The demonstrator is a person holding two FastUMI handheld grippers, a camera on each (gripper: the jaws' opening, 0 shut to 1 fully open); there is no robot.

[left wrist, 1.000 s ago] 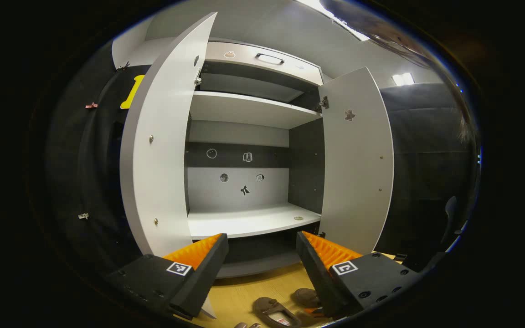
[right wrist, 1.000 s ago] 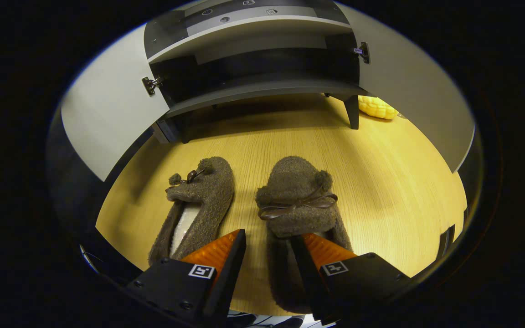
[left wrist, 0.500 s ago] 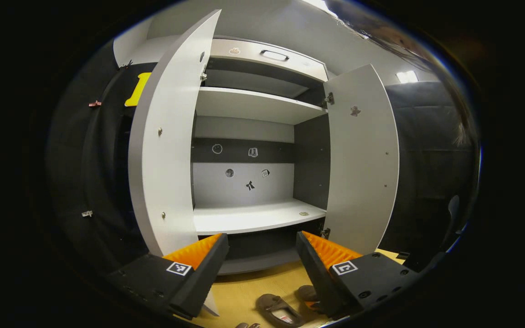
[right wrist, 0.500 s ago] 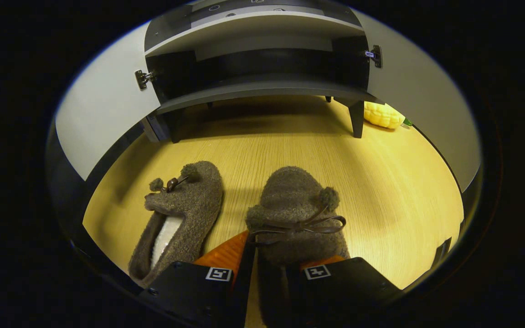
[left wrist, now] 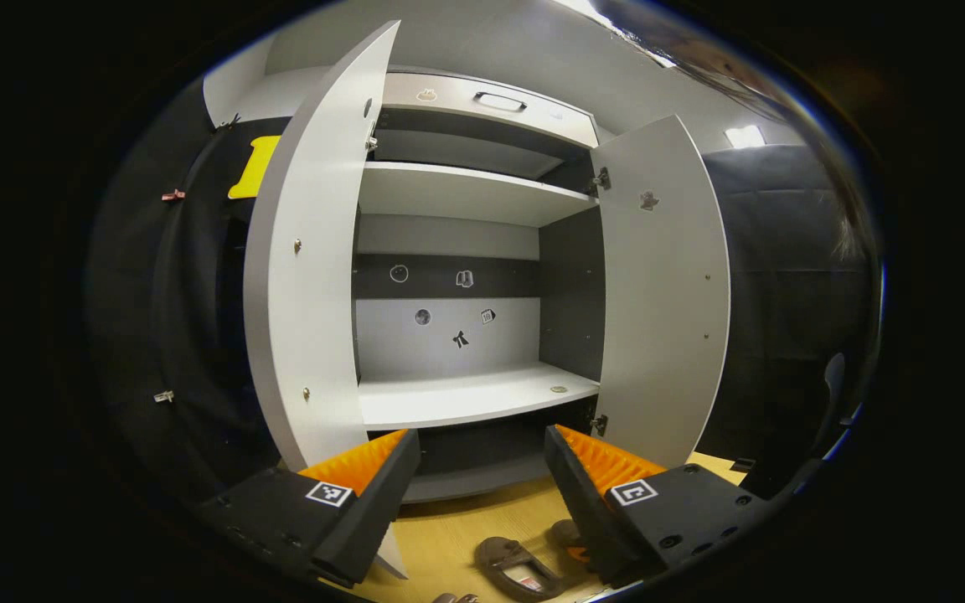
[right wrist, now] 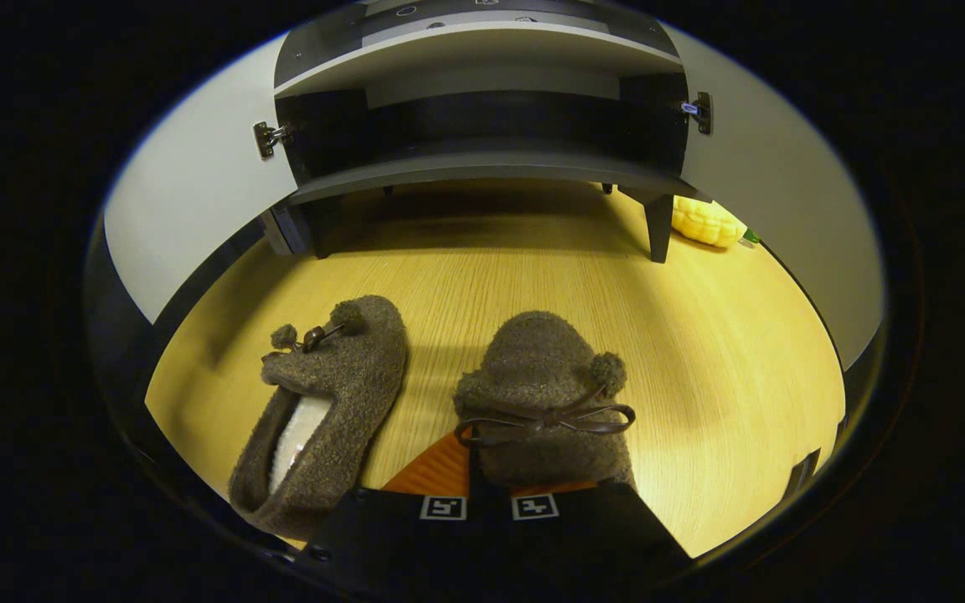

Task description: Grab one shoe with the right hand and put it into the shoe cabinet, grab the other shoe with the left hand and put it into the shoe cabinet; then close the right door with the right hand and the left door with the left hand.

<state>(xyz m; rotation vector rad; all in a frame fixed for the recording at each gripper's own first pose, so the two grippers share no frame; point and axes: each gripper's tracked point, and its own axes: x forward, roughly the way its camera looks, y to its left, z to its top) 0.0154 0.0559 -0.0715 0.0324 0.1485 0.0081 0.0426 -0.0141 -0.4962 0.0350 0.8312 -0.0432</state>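
Two shoes are seen on the floor [right wrist: 700,352]: the right shoe [right wrist: 545,394] is clamped by the right gripper [right wrist: 489,469], the left shoe [right wrist: 323,402] lies beside it. The left gripper [left wrist: 482,469] is held apart before the shoe cabinet [left wrist: 466,394], whose two doors stand open

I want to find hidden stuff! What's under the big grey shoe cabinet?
Under the grey shoe cabinet lie bare wooden floor and dark legs. A yellow corn-shaped toy lies beside one leg. The shadowed back is too dark to see.

A recording booth set up like a home hallway: black cloth wall [left wrist: 784,276], an open shoe cabinet [left wrist: 466,193], slippers [right wrist: 323,410] on wooden floor [right wrist: 533,268].
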